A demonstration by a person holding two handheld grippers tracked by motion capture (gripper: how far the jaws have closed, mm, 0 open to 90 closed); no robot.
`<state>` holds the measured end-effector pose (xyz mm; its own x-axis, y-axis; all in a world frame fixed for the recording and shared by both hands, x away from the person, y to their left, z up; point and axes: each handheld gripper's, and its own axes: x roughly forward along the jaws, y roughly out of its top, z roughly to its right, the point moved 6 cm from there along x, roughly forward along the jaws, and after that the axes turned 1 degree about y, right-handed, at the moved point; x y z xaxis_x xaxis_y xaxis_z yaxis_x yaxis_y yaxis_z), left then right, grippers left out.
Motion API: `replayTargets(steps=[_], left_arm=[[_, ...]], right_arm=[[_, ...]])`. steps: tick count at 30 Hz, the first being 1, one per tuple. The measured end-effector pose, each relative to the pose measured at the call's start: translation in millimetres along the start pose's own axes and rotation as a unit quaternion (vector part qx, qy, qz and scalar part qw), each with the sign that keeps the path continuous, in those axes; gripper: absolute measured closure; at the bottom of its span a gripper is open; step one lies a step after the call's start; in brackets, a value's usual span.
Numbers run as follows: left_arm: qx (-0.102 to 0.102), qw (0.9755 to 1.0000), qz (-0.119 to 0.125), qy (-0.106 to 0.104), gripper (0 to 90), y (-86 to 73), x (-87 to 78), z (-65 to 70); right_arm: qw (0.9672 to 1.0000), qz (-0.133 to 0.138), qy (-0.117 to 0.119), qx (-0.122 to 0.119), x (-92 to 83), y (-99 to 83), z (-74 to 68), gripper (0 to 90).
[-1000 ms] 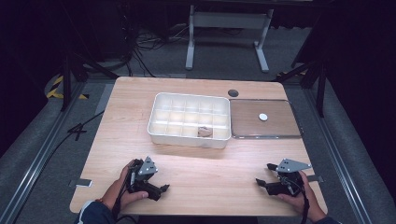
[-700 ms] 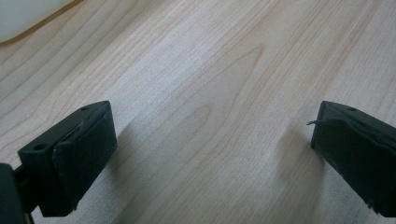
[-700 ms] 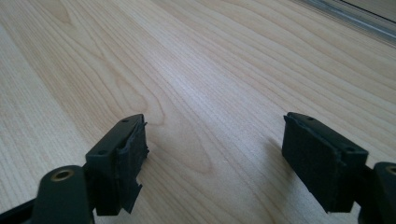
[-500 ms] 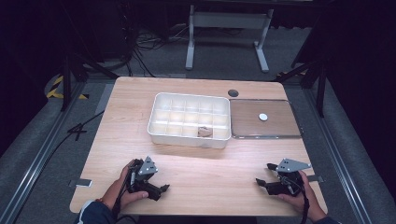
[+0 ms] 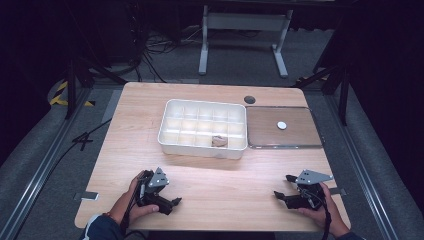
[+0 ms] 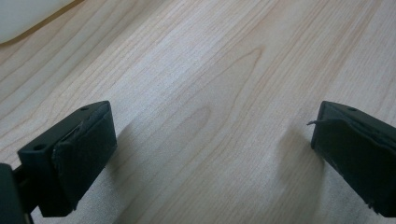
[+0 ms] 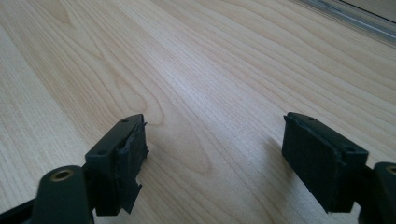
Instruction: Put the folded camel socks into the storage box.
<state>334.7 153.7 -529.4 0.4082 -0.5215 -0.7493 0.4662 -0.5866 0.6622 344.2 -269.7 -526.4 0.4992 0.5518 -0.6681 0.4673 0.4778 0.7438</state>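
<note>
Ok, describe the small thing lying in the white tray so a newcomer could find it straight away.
Start at the white divided tray in the middle of the wooden table, left of the flat brown lid. Look along its near row, second compartment from the right: a small brownish lump lies there. Every other compartment looks empty, and it is darker than the white disc on the lid.

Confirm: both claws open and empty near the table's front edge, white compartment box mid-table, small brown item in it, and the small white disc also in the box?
One error: the white disc is not in the box; the high view shows it on the flat tray beside it. The rest holds: left claw and right claw open and empty, brown item in the box.
</note>
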Motion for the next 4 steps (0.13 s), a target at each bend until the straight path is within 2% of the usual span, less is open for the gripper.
replayTargets(steps=[4], left_arm=[[0.001, 1.0000, 0.000, 0.000, 0.3, 0.1, 0.0, -0.1]], right_arm=[[1.0000, 0.000, -0.002, 0.000, 0.1, 0.1, 0.6, 22.4]])
